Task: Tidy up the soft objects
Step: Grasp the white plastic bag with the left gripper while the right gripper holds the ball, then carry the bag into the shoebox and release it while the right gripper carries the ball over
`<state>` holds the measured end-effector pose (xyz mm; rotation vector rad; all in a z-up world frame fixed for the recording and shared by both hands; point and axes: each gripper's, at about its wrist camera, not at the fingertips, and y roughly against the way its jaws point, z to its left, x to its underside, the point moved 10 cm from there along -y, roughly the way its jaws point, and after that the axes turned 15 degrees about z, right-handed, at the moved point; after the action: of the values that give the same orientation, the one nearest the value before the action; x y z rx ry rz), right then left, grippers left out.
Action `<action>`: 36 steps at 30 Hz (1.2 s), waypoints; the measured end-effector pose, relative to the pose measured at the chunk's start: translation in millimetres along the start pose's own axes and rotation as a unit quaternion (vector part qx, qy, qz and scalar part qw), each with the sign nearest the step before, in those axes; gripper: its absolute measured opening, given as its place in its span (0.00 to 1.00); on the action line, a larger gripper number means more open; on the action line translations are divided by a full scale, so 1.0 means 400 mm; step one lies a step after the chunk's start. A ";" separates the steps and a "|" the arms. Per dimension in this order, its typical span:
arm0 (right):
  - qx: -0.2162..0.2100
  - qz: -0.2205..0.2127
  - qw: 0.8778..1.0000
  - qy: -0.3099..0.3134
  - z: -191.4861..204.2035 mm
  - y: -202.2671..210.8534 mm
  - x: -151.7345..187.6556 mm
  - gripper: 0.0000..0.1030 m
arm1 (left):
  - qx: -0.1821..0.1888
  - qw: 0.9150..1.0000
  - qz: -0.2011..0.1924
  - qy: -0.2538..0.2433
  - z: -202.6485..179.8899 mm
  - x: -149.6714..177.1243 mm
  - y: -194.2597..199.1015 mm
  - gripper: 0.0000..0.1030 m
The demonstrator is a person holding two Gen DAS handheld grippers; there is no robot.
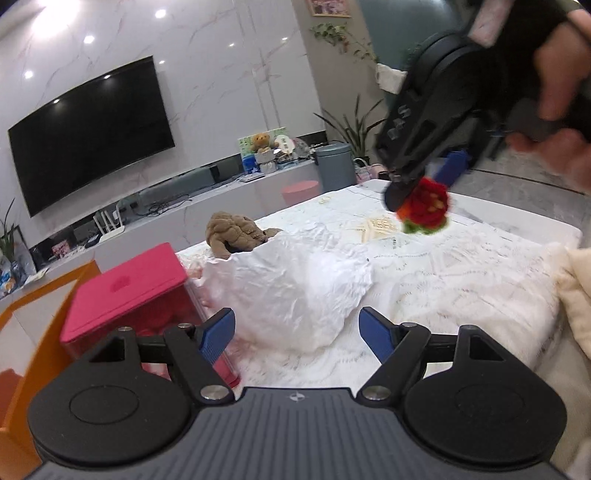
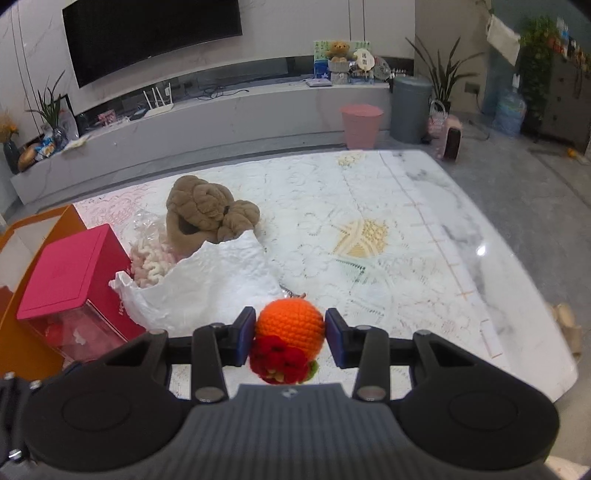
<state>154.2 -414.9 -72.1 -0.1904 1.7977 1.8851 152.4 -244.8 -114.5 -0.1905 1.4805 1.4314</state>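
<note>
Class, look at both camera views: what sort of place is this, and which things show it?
Most likely a home living room: a large wall-mounted TV above a long media console, potted plants, and a lace-covered table with soft toys.

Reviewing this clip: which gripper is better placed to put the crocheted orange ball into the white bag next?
Right, probably. The right gripper is already shut on the crocheted orange ball, held above the table beside the white bag. The left gripper is open and holds nothing, facing the bag, so it seems better suited to steadying it.
</note>
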 end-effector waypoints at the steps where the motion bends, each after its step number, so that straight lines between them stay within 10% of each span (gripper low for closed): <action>1: 0.001 0.001 1.000 -0.006 -0.008 -0.004 0.002 0.40 | -0.008 1.000 -0.003 0.007 -0.002 -0.005 -0.010 0.87; 11: -0.014 -0.003 1.000 -0.011 -0.022 0.001 0.002 0.39 | -0.047 0.991 0.052 0.115 0.029 -0.056 -0.157 0.86; 21: -0.039 -0.005 0.999 -0.008 -0.014 0.003 -0.004 0.39 | 0.008 0.964 0.136 0.227 0.096 -0.025 -0.243 0.06; 31: -0.046 -0.010 0.999 -0.001 0.003 0.006 -0.011 0.39 | 0.056 0.966 0.127 0.218 0.117 -0.035 -0.111 0.04; 36: -0.066 -0.016 0.998 0.011 0.033 0.017 -0.014 0.39 | 0.069 0.977 0.050 0.197 0.127 -0.097 -0.003 0.04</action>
<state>158.9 -403.5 -62.1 -0.2864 1.6746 1.9888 198.6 -223.7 -75.5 -0.3324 1.9293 1.4179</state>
